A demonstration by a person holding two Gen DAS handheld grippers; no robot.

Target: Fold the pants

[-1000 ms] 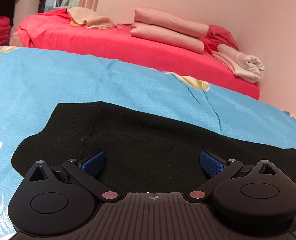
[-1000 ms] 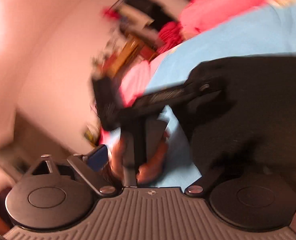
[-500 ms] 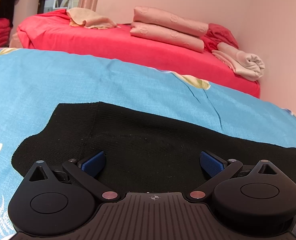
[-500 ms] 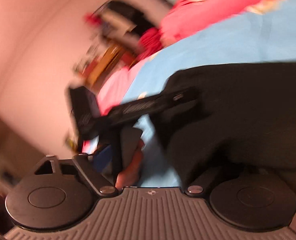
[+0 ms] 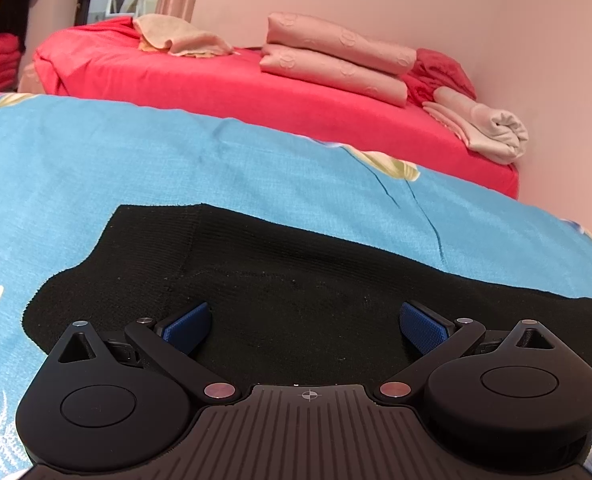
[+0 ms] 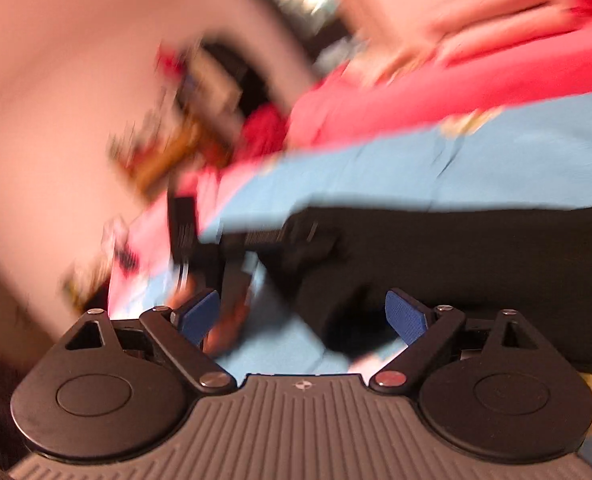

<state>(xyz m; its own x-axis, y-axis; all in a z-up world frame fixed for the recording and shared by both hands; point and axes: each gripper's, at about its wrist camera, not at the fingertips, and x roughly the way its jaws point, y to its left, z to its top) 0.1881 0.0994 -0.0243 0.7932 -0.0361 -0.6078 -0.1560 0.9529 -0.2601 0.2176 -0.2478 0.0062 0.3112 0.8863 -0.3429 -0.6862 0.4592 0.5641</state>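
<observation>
Black knit pants (image 5: 296, 272) lie flat on a blue flowered sheet (image 5: 176, 168). My left gripper (image 5: 305, 320) rests low over them, open, its blue pads (image 5: 188, 326) wide apart with only flat cloth between. The right wrist view is blurred by motion. There my right gripper (image 6: 303, 314) is open and its jaws are widening. A bulging edge of the pants (image 6: 475, 260) lies between the pads, and neither pad presses on it. The left gripper (image 6: 315, 236) shows there reaching onto the pants' edge, with a hand (image 6: 220, 336) below it.
Beyond the blue sheet stands a red bed (image 5: 216, 80) with folded pink bedding (image 5: 335, 60), a beige cloth (image 5: 176, 40) and a rolled towel (image 5: 487, 128). A pink wall (image 5: 415, 0) rises behind. Blurred clutter (image 6: 176, 140) sits at the left in the right wrist view.
The right gripper has swung, so the bed and sheet fill more of its view. Its right pad, hidden in black cloth before, now shows clear. The left gripper has not moved.
</observation>
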